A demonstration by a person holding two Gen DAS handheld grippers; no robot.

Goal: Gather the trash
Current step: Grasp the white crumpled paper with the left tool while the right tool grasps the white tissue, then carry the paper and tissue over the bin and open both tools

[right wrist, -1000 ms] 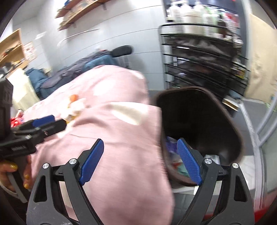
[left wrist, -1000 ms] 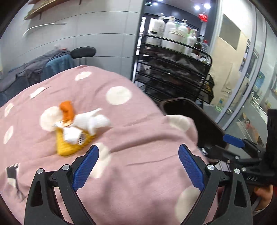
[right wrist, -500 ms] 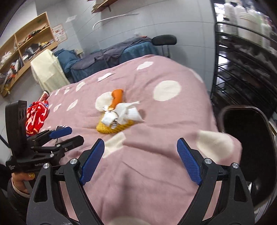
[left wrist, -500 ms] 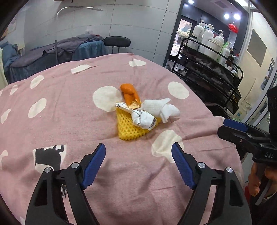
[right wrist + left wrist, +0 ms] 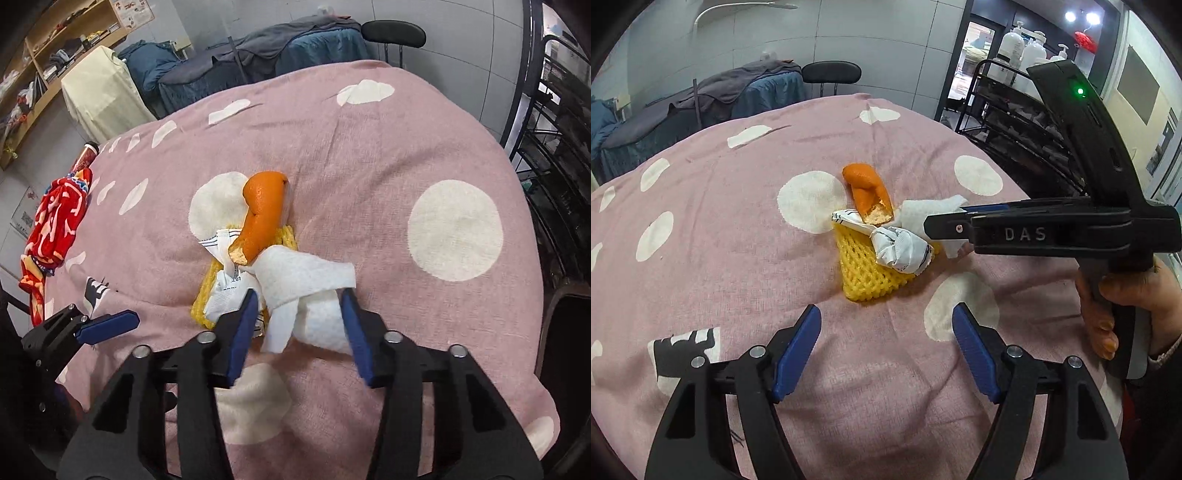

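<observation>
A small trash pile lies on the pink spotted blanket (image 5: pixel 720 236): an orange peel (image 5: pixel 866 190), a crumpled printed wrapper (image 5: pixel 901 249), a yellow foam net (image 5: pixel 866 271) and a white tissue (image 5: pixel 306 291). My right gripper (image 5: pixel 299 317) is open, its fingers on either side of the tissue; from the left wrist view it (image 5: pixel 945 230) reaches in from the right. My left gripper (image 5: pixel 886 347) is open and empty, just short of the yellow net.
A black wire rack (image 5: pixel 1015 122) with bottles stands at the right. A black bin's rim (image 5: pixel 569 325) shows at the right edge past the blanket. A red patterned cloth (image 5: pixel 55 221) lies at the blanket's left. A chair (image 5: pixel 831 74) and a covered bed stand behind.
Both grippers swung from the bin toward the trash pile and closed in. The right gripper now straddles the white tissue; the left has come nearer the yellow net.
</observation>
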